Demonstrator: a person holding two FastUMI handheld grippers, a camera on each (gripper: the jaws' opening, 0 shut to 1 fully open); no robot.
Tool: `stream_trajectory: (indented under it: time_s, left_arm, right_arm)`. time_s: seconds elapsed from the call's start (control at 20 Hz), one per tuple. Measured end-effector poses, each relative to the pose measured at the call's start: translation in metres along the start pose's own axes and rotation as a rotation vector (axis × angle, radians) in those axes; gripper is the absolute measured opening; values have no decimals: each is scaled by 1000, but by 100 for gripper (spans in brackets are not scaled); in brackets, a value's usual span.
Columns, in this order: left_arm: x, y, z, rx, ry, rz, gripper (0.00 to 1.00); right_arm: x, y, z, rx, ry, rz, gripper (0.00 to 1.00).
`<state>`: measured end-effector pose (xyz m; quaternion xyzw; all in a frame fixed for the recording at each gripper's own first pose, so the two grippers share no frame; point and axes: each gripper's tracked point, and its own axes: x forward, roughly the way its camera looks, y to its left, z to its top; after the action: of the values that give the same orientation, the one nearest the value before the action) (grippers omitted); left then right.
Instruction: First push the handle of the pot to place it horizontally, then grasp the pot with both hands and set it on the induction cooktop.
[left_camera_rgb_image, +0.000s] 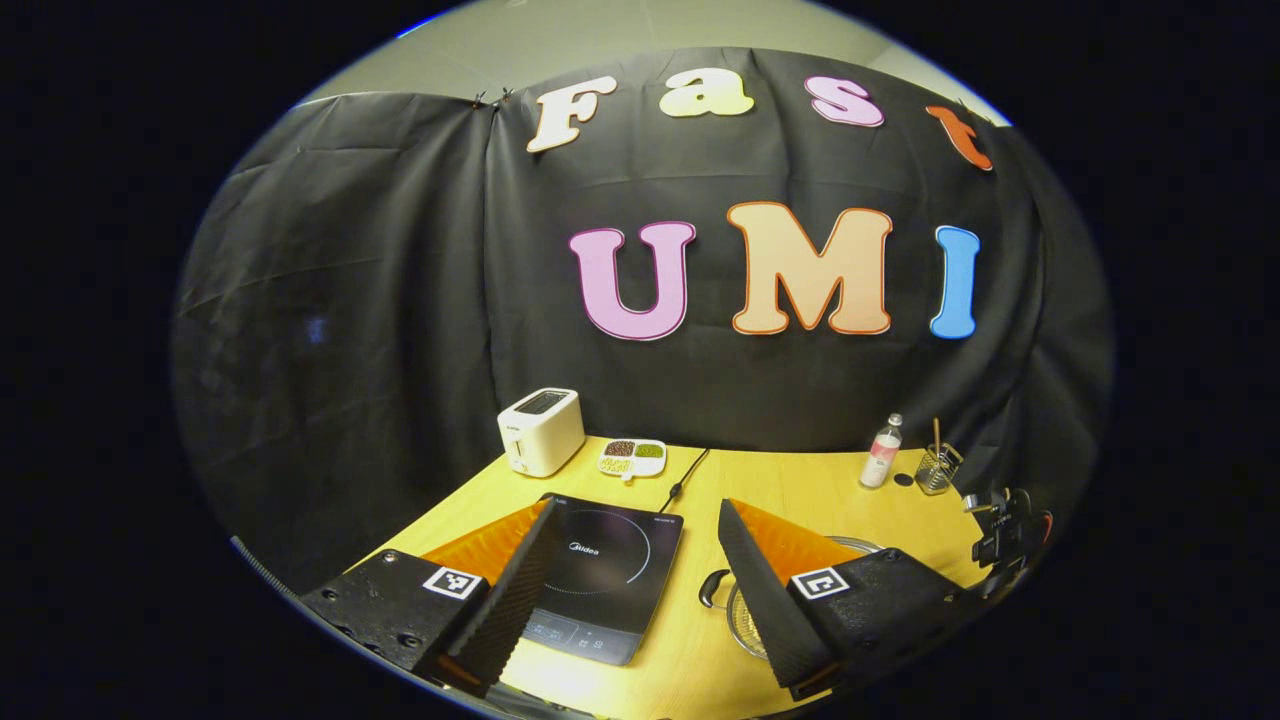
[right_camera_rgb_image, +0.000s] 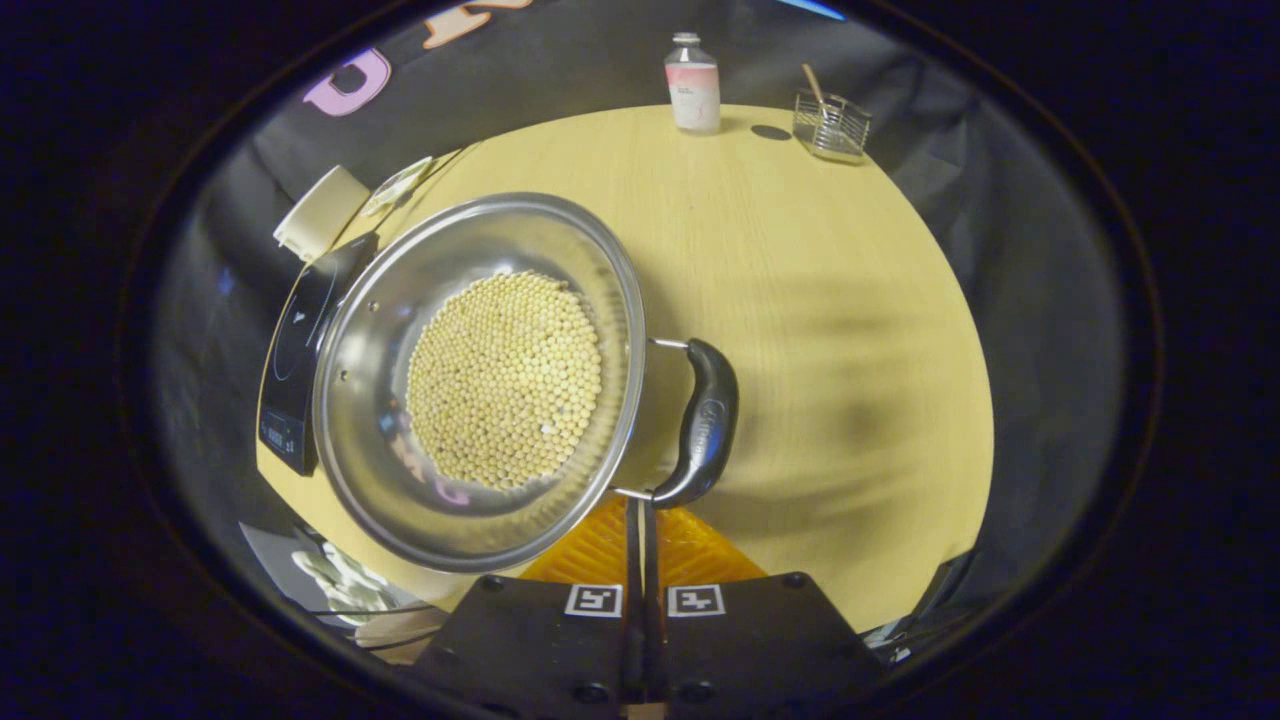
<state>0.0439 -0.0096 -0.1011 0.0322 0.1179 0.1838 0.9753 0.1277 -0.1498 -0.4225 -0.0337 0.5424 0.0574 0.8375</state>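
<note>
A steel pot (right_camera_rgb_image: 380, 330) with pale beans in it stands on the wooden table, its black side handle (right_camera_rgb_image: 705, 420) on the right. My right gripper (right_camera_rgb_image: 640, 508) is shut, its tips at the near end of that handle, with nothing between them. The black induction cooktop (right_camera_rgb_image: 295, 350) lies just left of the pot. In the left gripper view my left gripper (left_camera_rgb_image: 636, 505) hangs open above the cooktop (left_camera_rgb_image: 600, 580). The pot (left_camera_rgb_image: 742, 620) and its other handle (left_camera_rgb_image: 712, 588) peek out beside the right finger. The right gripper (left_camera_rgb_image: 1000, 535) shows at the far right.
A white toaster (left_camera_rgb_image: 541, 430) and a dish of beans (left_camera_rgb_image: 632, 457) stand at the table's back left. A bottle (right_camera_rgb_image: 692, 85) and a wire holder (right_camera_rgb_image: 830, 125) sit at the back right. A gloved hand (right_camera_rgb_image: 345, 580) is low on the left.
</note>
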Motion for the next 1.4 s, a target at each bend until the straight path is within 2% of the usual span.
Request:
stream_trajectory:
  time_s: [0.1, 0.15, 0.25, 0.35, 0.45, 0.8, 0.85, 0.9, 0.95, 1.0, 1.1, 1.15, 1.2, 1.3, 1.35, 1.4]
  left_arm:
    - [-2, 1, -1, 14, 3, 8, 94]
    - [-3, 2, -3, 21, 7, 13, 96]
    - [-3, 2, -5, 23, 19, 19, 94]
    - [-2, -1, -8, 11, 29, 18, 97]
    - [0, -2, -12, -2, 42, 21, 97]
    - [10, -7, -34, -10, 100, 15, 96]
    - [13, -8, -38, -9, 111, 11, 97]
    - [16, -10, -44, -9, 121, 6, 96]
    - [17, -11, -47, -7, 125, 3, 97]
    - [20, -11, -51, 0, 131, 1, 97]
    - [25, -11, -61, 19, 150, -2, 97]
    - [28, -12, -66, 24, 161, -7, 97]
    - [30, -14, -72, 25, 175, -14, 97]
    - [36, -21, -85, 18, 210, -38, 97]
    - [40, -24, -92, 15, 227, -50, 97]
    - [43, -26, -99, 13, 247, -61, 97]
  right_arm:
    - [0, -5, 5, 4, -5, -3, 2]
    - [0, -6, 9, 10, -8, -3, 2]
    - [1, -9, 16, 21, -13, -1, 2]
    - [5, -10, 20, 33, -16, 6, 0]
    - [7, -11, 24, 40, -18, 14, 2]
    - [3, -16, 20, 40, -11, 16, 0]
    - [2, -19, 19, 46, -15, 10, 10]
    - [0, -25, 15, 56, -16, 0, 24]
    - [-4, -27, 16, 66, -10, 2, 15]
    - [-6, -32, 13, 76, -13, -3, 25]
    - [-11, -38, 9, 94, -16, -6, 28]
    - [-15, -40, 9, 104, -16, -6, 34]
    - [-18, -42, 8, 116, -19, -6, 51]
    - [-25, -41, 8, 142, -31, 6, 77]
    - [-29, -38, 11, 155, -42, 26, 81]
    - [-32, -34, 15, 167, -55, 54, 91]
